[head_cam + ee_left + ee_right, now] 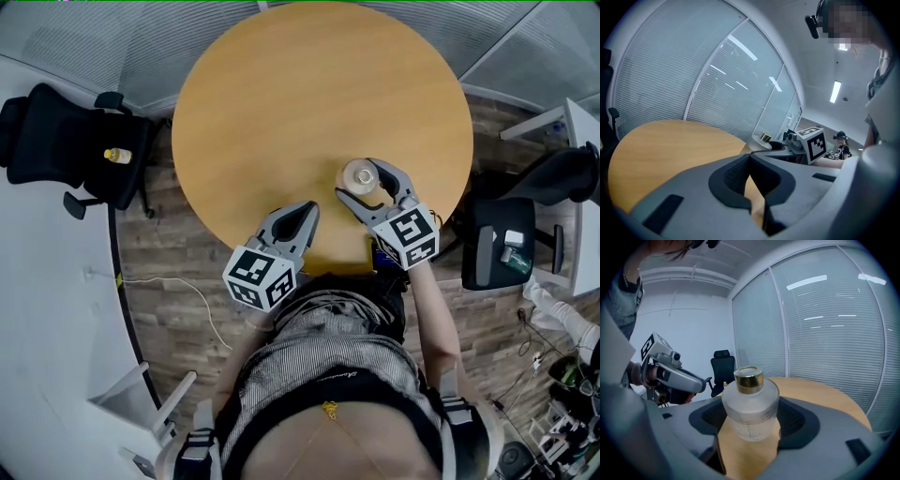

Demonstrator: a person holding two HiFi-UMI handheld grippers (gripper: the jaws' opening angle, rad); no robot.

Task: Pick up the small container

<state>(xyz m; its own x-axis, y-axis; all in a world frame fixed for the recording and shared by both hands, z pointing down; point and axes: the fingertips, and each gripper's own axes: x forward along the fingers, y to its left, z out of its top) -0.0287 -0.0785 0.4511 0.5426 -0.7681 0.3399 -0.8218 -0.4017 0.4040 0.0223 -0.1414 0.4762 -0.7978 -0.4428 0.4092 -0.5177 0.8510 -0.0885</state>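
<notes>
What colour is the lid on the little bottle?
The lid is shiny gold, clearest in the right gripper view.

container on table | btwn R gripper jaws | L gripper left of it

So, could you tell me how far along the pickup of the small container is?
Done: the right gripper has the bottle between its jaws. In hand: the grasp. The pads sit at its sides, but a firm clamp cannot be confirmed. Left: the lift, since the bottle stands on the table. The left gripper is shut, empty and off to the side.
</notes>
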